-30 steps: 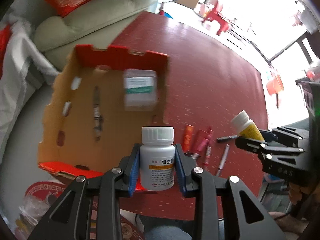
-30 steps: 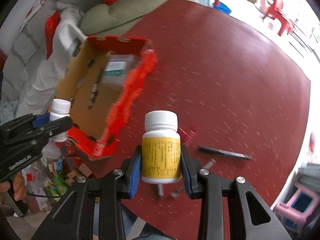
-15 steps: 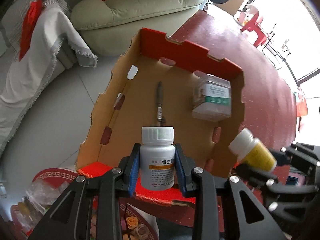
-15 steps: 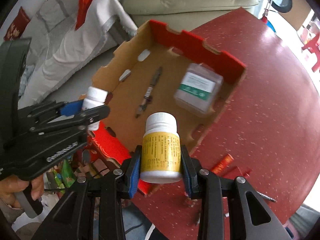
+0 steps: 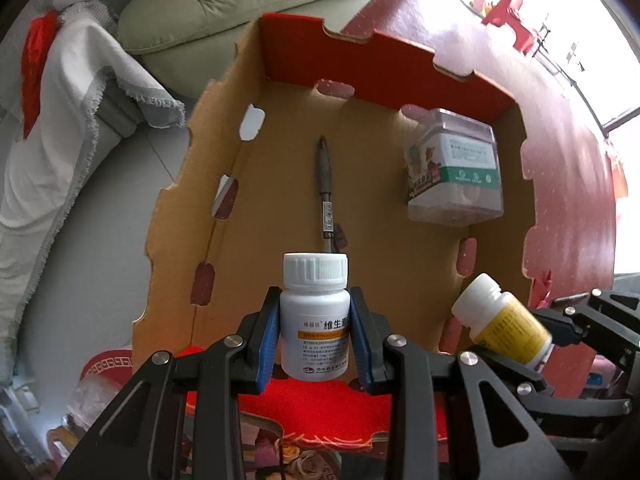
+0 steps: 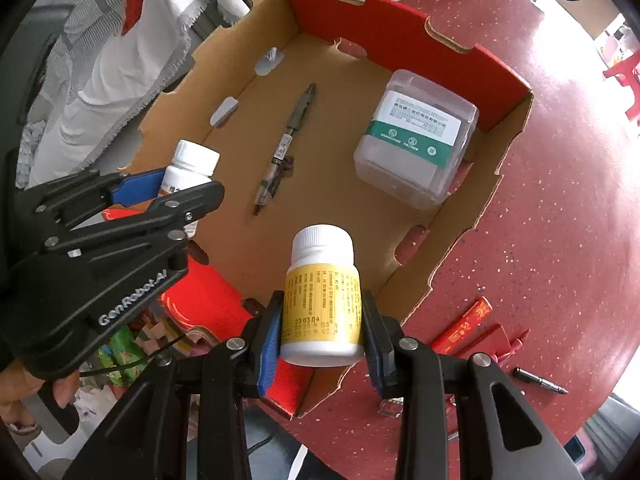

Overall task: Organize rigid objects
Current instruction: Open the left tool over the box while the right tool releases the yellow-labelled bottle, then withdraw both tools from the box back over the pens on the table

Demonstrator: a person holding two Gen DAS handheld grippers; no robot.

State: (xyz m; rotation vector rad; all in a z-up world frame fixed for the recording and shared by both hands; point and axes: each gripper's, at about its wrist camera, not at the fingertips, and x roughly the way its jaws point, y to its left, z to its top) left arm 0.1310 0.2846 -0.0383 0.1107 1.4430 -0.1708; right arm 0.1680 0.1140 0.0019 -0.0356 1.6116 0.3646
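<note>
My left gripper [image 5: 315, 338] is shut on a white pill bottle [image 5: 315, 320] with a white cap, held above the near edge of an open cardboard box [image 5: 280, 168]. My right gripper [image 6: 322, 334] is shut on a yellow-labelled white bottle [image 6: 321, 300], held above the box's near right corner. The yellow bottle also shows in the left wrist view [image 5: 504, 322], and the white bottle in the right wrist view [image 6: 190, 170]. Inside the box [image 6: 344, 240] lie a pen [image 6: 284, 150] and a clear plastic container [image 6: 416, 138] with a green band.
The box sits at the edge of a round red table [image 6: 560, 220]. Red packets [image 6: 464, 326] and a dark pen [image 6: 540, 380] lie on the table to the right of the box. A sofa [image 5: 240, 4] and a white cloth [image 5: 60, 120] are beyond.
Both grippers have moved forward over the box with their bottles, from over the table. The box now fills both views.
</note>
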